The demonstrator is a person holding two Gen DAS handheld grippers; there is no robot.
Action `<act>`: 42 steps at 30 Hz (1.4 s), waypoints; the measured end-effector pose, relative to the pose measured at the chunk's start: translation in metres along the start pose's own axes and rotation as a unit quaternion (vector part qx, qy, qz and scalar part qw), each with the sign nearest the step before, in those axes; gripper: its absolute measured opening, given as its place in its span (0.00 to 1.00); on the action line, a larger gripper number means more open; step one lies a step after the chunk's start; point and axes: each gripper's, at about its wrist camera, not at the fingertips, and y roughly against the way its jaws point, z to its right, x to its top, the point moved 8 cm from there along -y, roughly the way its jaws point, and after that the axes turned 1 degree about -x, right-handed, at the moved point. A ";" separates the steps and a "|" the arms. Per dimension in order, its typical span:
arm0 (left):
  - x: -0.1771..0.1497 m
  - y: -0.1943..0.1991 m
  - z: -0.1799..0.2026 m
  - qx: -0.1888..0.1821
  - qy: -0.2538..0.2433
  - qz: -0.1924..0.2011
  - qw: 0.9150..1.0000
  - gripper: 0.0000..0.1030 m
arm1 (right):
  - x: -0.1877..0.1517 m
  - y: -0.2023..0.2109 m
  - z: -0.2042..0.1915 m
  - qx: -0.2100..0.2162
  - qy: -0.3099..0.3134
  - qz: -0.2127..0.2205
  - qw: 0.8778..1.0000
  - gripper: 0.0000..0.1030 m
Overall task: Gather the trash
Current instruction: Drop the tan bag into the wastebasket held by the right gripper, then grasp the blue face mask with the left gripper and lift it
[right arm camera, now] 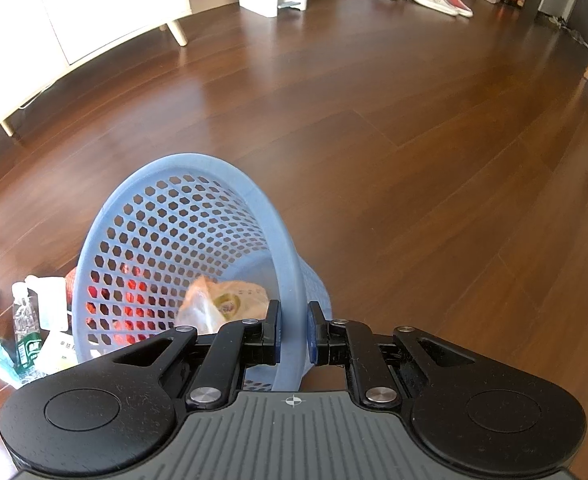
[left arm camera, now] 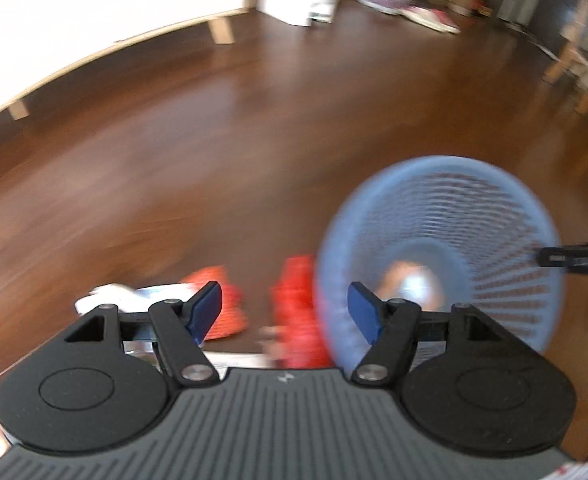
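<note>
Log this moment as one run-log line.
right gripper: shut on basket rim | left gripper: open, empty | basket tilted, wrapper inside | red trash on floor

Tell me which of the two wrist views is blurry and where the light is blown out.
Left wrist view: motion-smeared, so the blue perforated plastic basket and red crumpled trash lose their edges, while the open left gripper stays sharp; upper left is overexposed white. Right wrist view: sharp, the right gripper clamped on the basket rim; the white cabinet is washed out.
</note>
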 end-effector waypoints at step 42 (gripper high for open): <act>-0.111 -0.012 -0.181 0.090 0.137 -0.075 0.983 0.03 | -0.008 0.010 -0.021 -0.019 -0.009 -0.004 1.000 0.09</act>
